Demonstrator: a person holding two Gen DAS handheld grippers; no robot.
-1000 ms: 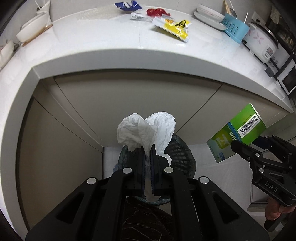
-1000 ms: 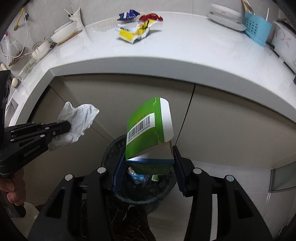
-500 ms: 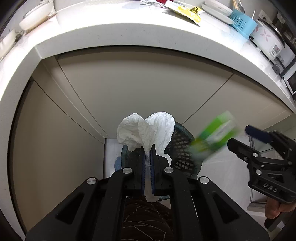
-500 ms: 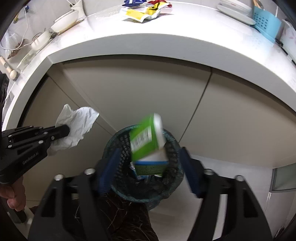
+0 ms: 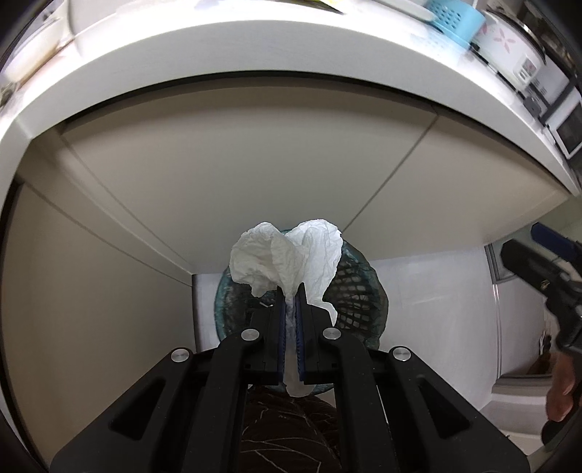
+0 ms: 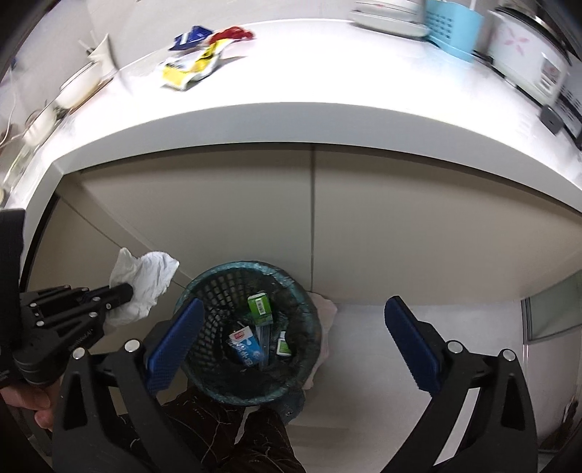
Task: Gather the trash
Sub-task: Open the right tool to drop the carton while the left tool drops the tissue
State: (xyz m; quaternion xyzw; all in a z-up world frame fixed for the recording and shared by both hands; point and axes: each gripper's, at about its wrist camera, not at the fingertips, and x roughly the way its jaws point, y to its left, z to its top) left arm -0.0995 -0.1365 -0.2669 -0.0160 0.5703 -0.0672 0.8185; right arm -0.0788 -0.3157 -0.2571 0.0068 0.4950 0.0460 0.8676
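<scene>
Now my left gripper (image 5: 290, 309) is clenched on the crumpled white paper tissue (image 5: 287, 254), the dark mesh wastebasket (image 6: 218, 287) directly beyond its fingertips, while my right gripper (image 6: 291, 338), jaws opening around nothing, straddles that basket.

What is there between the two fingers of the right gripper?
In the right wrist view, the right gripper grips nothing as its fingers spread. Between them, below, shows the mesh trash basket with the green carton inside.

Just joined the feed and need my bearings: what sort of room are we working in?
Most likely a home kitchen: a white countertop over cabinet doors, with a rice cooker and stacked plates on it.
</scene>
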